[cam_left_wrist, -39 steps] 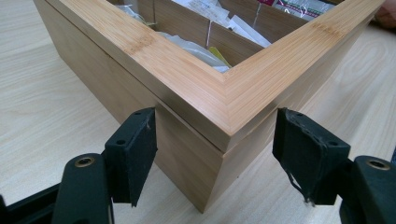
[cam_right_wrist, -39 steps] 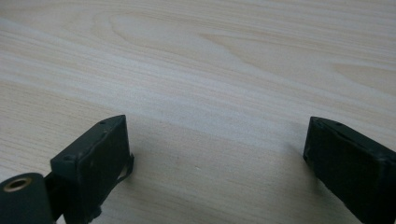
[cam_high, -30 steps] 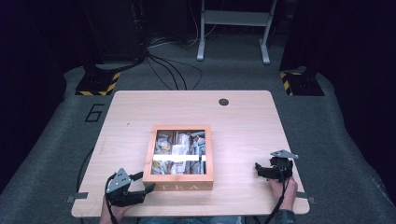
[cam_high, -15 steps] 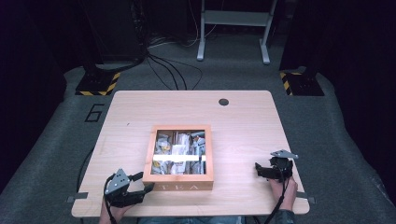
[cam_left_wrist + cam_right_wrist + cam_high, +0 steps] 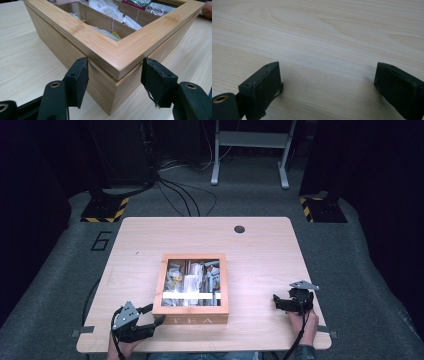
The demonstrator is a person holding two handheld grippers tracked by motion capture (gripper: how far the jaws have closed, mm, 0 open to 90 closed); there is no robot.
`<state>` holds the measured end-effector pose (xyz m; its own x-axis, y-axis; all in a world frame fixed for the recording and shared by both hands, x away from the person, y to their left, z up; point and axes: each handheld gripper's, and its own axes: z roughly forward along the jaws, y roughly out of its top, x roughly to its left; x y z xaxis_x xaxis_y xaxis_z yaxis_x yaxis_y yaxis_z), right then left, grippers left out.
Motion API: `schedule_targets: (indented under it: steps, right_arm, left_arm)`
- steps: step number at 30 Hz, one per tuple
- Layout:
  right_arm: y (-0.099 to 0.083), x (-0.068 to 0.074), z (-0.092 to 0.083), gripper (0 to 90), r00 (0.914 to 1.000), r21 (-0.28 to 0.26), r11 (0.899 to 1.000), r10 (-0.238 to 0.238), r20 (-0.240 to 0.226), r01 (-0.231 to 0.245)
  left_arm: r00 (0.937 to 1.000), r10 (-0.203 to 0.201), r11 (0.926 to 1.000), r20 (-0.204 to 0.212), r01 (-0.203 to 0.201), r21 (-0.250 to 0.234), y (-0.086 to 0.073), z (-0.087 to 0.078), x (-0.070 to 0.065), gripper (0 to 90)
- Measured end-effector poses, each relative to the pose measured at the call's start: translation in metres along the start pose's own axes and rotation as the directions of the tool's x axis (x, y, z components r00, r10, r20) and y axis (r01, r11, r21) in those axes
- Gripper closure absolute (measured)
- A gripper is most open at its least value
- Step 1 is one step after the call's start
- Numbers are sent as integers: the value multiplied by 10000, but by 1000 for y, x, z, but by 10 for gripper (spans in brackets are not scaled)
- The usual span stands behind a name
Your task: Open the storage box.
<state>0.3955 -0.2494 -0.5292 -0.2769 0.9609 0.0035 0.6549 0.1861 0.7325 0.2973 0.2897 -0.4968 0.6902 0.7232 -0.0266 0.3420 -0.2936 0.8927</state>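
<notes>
The table (image 5: pixel 260 255) is lying pale and wooden under the high camera, with a small dark hole (image 5: pixel 239 229) sitting near its far edge. The box (image 5: pixel 169 290) is resting a little left of centre, toward the person's side, lid down, TEA lettered on its near face. Through the glass lid (image 5: pixel 192 282) the packets (image 5: pixel 192 276) are showing, standing in wooden compartments.

Down at the near left corner of the box, the left gripper (image 5: pixel 152 319) is working. Its jaws are straddling that corner, one on each face, and they have just been closing in. In the left gripper view the box's corner (image 5: pixel 117 72) is sitting right between the two black pads (image 5: pixel 78 77), at about the height of the lid seam; the left pad is looking close against the wood, the right pad is standing a touch clear, and whether either is pressing I cannot tell.

Over on the right, well apart from the box, the right gripper (image 5: pixel 276 301) is resting low on the table, its jaws standing wide apart with bare wood between them.
</notes>
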Motion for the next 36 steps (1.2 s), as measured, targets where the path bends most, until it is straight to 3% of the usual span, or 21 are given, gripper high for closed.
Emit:
schedule_targets:
  steps: [8,18,22,24,36]
  right_arm:
    - [0,0,0,69,10000,4,10000,0,11,0]
    - [0,0,0,69,10000,4,10000,-3,14,3]
    - [0,0,0,70,10000,4,10000,-1,13,1]
    - [0,0,0,70,10000,2,10000,-1,13,1]
    - [0,0,0,70,10000,0,10000,0,11,0]
  left_arm:
    - [9999,-34,9994,-109,31,-336,3,0,-2,406]
    - [10000,19,9988,57,-16,-487,8,-3,2,404]
    - [9992,232,9982,-324,-249,-545,11,-2,2,406]
    - [9994,234,9984,-259,-247,-507,12,-3,2,406]
    - [9935,602,9895,-969,-722,-1255,27,-4,2,407]
